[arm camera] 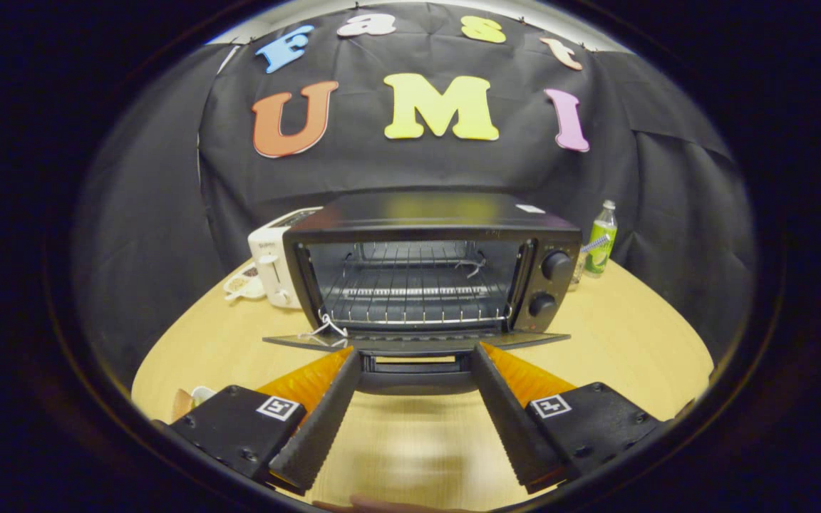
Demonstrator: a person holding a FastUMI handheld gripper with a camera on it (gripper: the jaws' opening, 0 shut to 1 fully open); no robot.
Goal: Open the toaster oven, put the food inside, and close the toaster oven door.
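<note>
My tongs [416,356] hang released, straddling the handle of the dropped door [416,343]; the oven [428,267] on the surface [624,342] stands open, rack bare, food unloaded.

- The toaster oven [425,278] hides most of the white toaster [275,267] behind it.
- The dish [241,285] beside that toaster holds something too small to tell.
- The tongs [416,356] stand spread, their tips covering the ends of the lowered door's handle [416,370]; whether they touch it cannot be told.
- Small items [193,399] at the counter [631,349] edge are cut off.
</note>
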